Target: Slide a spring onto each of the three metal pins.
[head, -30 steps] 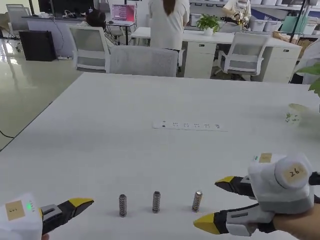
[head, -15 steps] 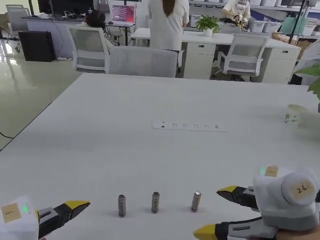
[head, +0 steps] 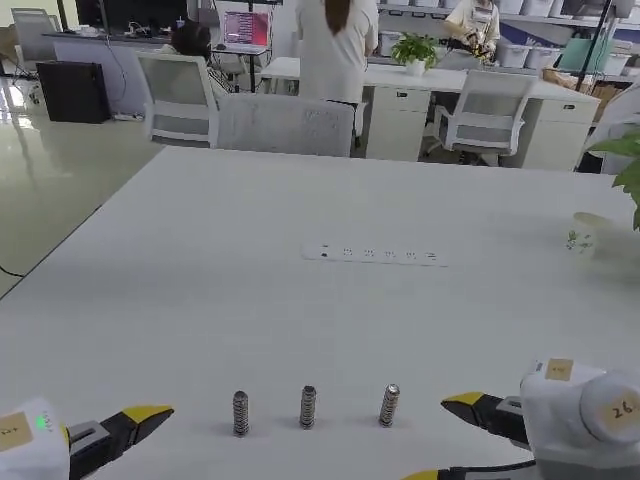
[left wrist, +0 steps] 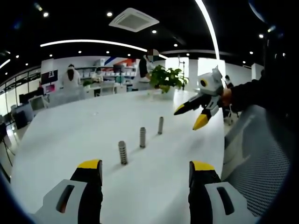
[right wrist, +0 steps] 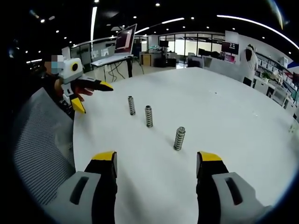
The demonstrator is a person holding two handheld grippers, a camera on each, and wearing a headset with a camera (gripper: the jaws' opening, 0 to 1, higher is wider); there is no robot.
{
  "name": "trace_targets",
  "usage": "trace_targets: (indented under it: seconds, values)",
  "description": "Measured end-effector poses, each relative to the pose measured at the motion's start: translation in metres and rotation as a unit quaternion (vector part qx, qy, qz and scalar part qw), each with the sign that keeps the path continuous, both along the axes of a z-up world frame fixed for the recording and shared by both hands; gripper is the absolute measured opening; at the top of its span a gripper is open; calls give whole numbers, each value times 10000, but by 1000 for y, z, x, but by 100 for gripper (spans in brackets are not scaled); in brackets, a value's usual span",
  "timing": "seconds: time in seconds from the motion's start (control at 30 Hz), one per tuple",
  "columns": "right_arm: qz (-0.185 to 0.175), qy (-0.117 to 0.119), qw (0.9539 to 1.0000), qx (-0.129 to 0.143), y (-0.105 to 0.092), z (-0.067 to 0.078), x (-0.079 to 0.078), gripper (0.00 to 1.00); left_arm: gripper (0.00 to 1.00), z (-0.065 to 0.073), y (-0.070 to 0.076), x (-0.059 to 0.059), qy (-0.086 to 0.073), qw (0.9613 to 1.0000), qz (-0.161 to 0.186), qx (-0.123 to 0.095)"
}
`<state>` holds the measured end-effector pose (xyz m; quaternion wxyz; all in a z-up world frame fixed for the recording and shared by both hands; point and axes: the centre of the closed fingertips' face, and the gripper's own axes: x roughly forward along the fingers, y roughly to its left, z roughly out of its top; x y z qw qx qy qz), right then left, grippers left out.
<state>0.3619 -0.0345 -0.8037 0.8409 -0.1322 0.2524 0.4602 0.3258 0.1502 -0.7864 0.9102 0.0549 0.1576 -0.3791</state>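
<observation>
Smooth matt white table (head: pixel 300 200), shiny coiled metal springs (head: pixel 308 407), glossy yellow-tipped plastic jaws

Handwritten "26" on the round sticker (head: pixel 622 408) atop the right gripper (head: pixel 440 440) (dark pen on pale yellow, slanted). Just beside it, a square yellow tag (head: pixel 558 369), too small to read. On the left gripper (head: pixel 135 425), a pale label (head: pixel 12 432) with faint pen strokes, not legible. Tiny dark marks along the power strip (head: pixel 375 255) mid-table, unreadable. Green print on the cup (head: pixel 583 232) at the right edge, blurred. Pink glow on a far screen (head: pixel 247 25), no text to make out. Nothing readable in either gripper view.
</observation>
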Motion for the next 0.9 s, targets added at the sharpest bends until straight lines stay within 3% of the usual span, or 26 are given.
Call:
trace_targets:
  seconds: [0.9]
  values:
    - [-33, -25, 10000, 28, -1, 0, 1, 69, 72, -2, -2, 1, 29, 10000, 30, 3]
